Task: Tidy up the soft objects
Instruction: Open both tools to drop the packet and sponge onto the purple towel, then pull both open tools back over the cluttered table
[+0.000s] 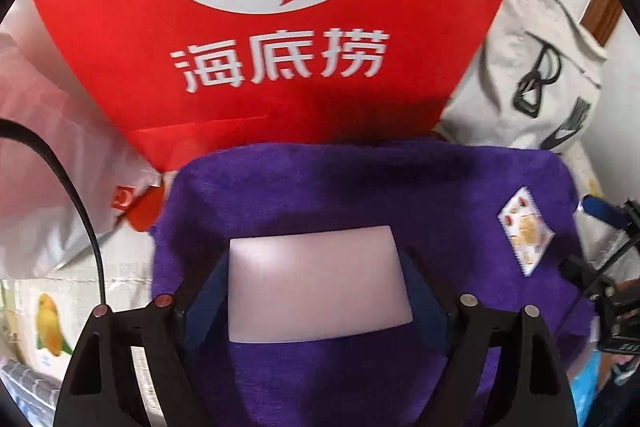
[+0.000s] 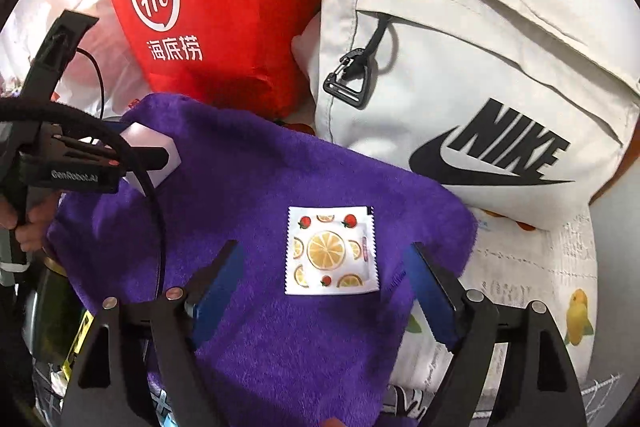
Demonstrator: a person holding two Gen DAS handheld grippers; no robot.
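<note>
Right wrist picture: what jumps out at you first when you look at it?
Probably the fuzzy purple towel spread across the middle, with a small white sachet printed with lemon slices lying on it between the open fingers of the right gripper. Behind it stand a bright red paper bag with a white logo at upper left and a cream Nike fabric bag at upper right.

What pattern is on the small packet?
Orange slices and strawberries on white packet; right wrist view.
</note>
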